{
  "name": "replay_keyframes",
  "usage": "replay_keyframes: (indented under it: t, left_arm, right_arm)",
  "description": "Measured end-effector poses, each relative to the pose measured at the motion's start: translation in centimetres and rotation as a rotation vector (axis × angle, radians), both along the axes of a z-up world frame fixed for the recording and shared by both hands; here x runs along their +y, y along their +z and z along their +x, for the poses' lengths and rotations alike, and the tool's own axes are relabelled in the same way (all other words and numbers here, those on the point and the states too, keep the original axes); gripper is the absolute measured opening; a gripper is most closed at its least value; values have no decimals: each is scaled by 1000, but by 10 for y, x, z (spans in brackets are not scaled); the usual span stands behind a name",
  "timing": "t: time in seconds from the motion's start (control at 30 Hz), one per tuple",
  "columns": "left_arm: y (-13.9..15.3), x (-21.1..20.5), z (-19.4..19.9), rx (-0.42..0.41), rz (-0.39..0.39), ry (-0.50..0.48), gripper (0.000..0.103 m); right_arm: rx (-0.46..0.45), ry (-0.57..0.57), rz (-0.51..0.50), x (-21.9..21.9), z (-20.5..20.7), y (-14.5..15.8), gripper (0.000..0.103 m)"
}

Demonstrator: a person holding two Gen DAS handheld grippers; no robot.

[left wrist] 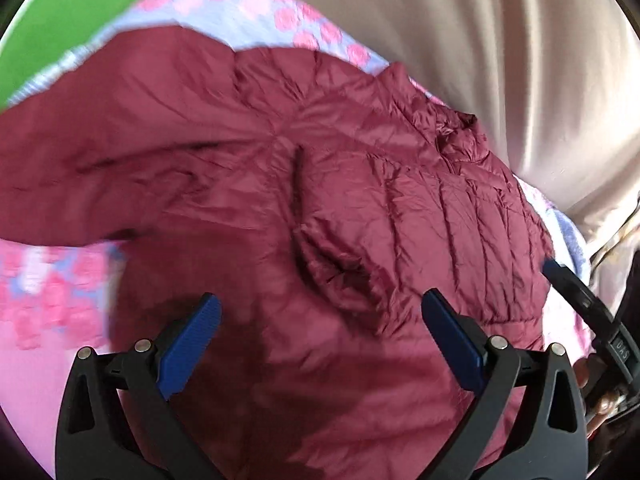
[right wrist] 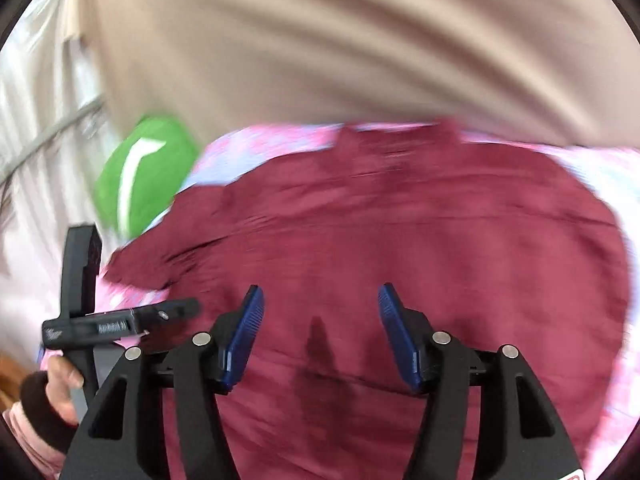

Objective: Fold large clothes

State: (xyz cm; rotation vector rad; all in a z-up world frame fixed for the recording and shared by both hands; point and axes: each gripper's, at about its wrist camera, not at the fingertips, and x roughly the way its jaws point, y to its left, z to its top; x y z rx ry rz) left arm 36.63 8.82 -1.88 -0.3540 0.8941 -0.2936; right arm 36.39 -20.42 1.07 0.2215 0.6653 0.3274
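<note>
Nearest in the left wrist view, the left gripper hangs over the lower part of a maroon quilted puffer jacket, its blue-padded fingers spread wide with only bare cloth showing between them; nothing is pinched. At the right edge of that view the right gripper's black finger with a blue tip crosses the jacket's edge, a hand partly visible below it.

In the right wrist view, the right gripper also stands with its jaws apart, though narrower than the left pair, above the jacket, and its blue pads grip nothing. To the left, the left gripper appears from the side, held by a hand in a dark cuff; this view is smeared by motion blur.

The jacket lies spread across a bedspread printed with pink roses on pale blue. A sleeve stretches out to the left, another lies folded in over the body, and the collar sits at the far right end. The stitched channels show clearly on the right half.

Beyond the bedspread, a green pillow or bag with a white mark sits at the far left corner, and a beige curtain hangs behind in soft folds.
</note>
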Motion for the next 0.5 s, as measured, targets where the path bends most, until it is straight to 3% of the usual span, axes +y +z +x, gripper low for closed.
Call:
replay_keyframes:
  t: [0.07, 0.13, 0.23, 0.3, 0.37, 0.5]
  left_arm:
    - [-7, -6, 13, 29, -39, -6, 97]
    - [-5, -12, 20, 24, -41, -5, 71]
    - [-2, -22, 30, 45, -99, -79, 41]
    - [3, -25, 31, 34, -99, -87, 28]
    - [10, -28, 31, 7, -63, -94, 9]
    - [41, -20, 30, -120, -17, -56, 3]
  right_arm:
    - [8, -141, -16, -53, -12, 0, 59]
    - [36, -231, 2, -90, -21, -5, 59]
    - [81, -367, 75, -147, -40, -18, 60]
    - [93, -380, 96, -158, -46, -22, 60]
    - [84, -362, 68, -152, -46, -20, 60]
    - [63, -404, -58, -145, -24, -18, 61]
